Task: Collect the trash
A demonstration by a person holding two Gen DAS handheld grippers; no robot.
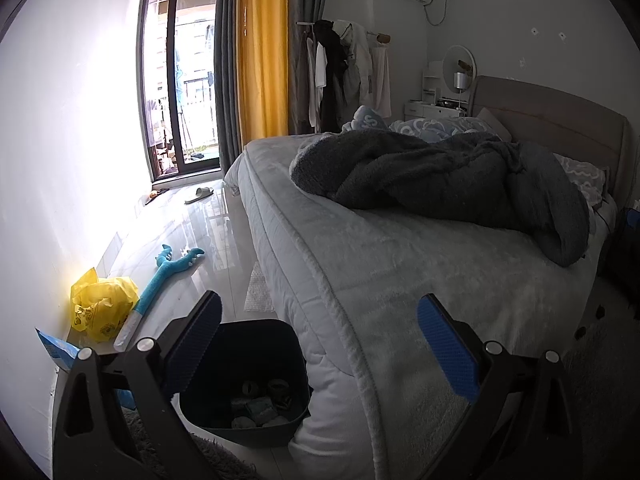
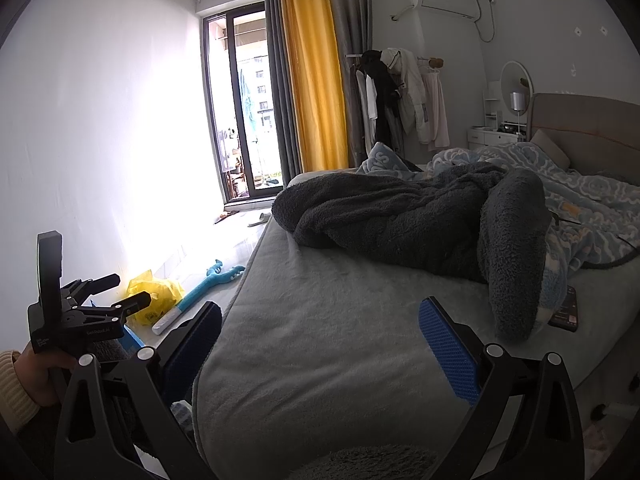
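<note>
We are holding the left gripper (image 1: 320,344) and right gripper (image 2: 320,346) with tongs apart, gripping nothing. At 6 o'clock, a dark bin (image 1: 256,376) holding wads is touching the bed (image 1: 400,280) corner. At 9 o'clock, a yellow bag (image 1: 102,306) is lying against the wall (image 1: 60,140); bare floor (image 1: 192,232) is running toward 11.

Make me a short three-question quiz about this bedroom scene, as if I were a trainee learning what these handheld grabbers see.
1. True or false: the left gripper is holding the yellow plastic bag.
2. Multiple choice: the dark bin stands A) on the bed, B) on the floor at the bed's corner, C) by the glass door.
3. Fill in: the blue plush toy lies on the ____.

Key: 1 false, its fingers are open and empty; 2 B; 3 floor.
</note>
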